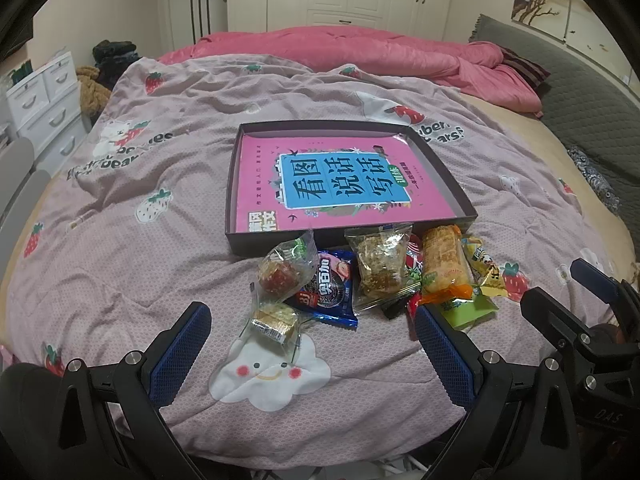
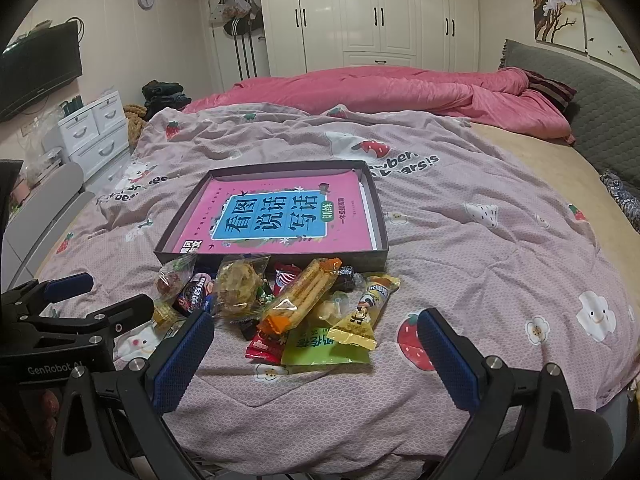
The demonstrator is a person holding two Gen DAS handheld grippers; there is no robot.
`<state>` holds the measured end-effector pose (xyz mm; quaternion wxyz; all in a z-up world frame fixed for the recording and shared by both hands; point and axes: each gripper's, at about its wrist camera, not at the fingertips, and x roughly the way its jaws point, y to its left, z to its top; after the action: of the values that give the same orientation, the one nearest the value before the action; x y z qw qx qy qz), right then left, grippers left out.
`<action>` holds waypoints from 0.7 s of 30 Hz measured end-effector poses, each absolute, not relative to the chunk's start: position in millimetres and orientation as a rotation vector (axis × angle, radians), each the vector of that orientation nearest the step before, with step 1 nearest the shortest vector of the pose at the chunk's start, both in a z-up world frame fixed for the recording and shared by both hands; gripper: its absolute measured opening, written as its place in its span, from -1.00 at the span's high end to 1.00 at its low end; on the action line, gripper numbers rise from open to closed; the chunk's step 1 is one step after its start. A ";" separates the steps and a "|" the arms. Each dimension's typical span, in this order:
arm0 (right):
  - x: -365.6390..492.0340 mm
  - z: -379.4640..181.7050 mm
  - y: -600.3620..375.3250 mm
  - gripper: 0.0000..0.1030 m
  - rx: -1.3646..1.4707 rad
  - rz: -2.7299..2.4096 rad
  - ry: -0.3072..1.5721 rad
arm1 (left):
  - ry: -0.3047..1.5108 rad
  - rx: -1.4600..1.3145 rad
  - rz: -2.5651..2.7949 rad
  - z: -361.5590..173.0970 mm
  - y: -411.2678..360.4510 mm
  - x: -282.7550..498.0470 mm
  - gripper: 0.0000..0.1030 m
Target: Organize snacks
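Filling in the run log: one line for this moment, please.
left gripper: open, empty | right gripper: open, empty | snacks: piled on blanket | box: no snacks inside

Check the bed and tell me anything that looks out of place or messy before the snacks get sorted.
The snacks lie in a loose, overlapping heap on the quilt, just outside the near wall of the shallow box. None are in it. Oddly, the box holds a pink book instead. Both tongs, left and right, hang open and empty.
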<state>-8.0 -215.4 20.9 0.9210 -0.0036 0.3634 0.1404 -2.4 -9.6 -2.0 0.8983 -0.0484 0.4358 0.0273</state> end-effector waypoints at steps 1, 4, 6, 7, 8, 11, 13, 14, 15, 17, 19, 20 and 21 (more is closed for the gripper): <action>-7.9 20.9 -215.4 -0.99 -0.007 0.289 0.747 | 0.903 -0.100 0.057 -2.0 -9.6 -2.3 -0.97; -7.9 20.9 -215.5 -0.99 -0.007 0.289 0.748 | 0.903 -0.101 0.057 -2.2 -9.7 -2.2 -0.97; -7.7 20.6 -216.3 -0.99 -0.004 0.288 0.748 | 0.904 -0.102 0.057 -2.2 -9.5 -2.5 -0.97; -7.6 20.5 -216.9 -0.99 -0.002 0.287 0.748 | 0.905 -0.102 0.058 -2.4 -9.2 -2.6 -0.97; -7.4 20.3 -217.3 -0.99 0.001 0.286 0.748 | 0.904 -0.101 0.058 -2.3 -9.2 -2.7 -0.97; -6.3 19.9 -219.2 -0.99 0.010 0.283 0.749 | 0.905 -0.103 0.057 -3.1 -8.0 -2.5 -0.97; -5.9 19.5 -220.6 -0.99 0.016 0.280 0.749 | 0.906 -0.106 0.055 -3.6 -7.8 -2.5 -0.97; -5.7 19.3 -221.2 -0.99 0.020 0.279 0.750 | 0.907 -0.108 0.056 -3.9 -7.4 -2.5 -0.97; -5.5 19.5 -221.9 -0.99 0.022 0.277 0.750 | 0.909 -0.109 0.057 -4.4 -6.5 -2.1 -0.97; -5.3 19.2 -223.2 -0.99 0.030 0.278 0.750 | 0.911 -0.112 0.057 -4.8 -5.2 -1.6 -0.97; -4.0 19.1 -224.5 -0.99 0.035 0.277 0.751 | 0.915 -0.117 0.058 -5.8 -3.8 -1.2 -0.97; -3.9 19.1 -225.2 -0.99 0.038 0.278 0.752 | 0.917 -0.119 0.058 -6.2 -3.1 -0.7 -0.97; -3.4 19.0 -225.9 -0.99 0.041 0.277 0.753 | 0.920 -0.120 0.058 -6.3 -2.5 -0.4 -0.97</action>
<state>-3.4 -225.9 19.0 0.9204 0.0199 0.3664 0.1348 -0.4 -2.5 -6.3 0.8939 -0.0579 0.4437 0.0281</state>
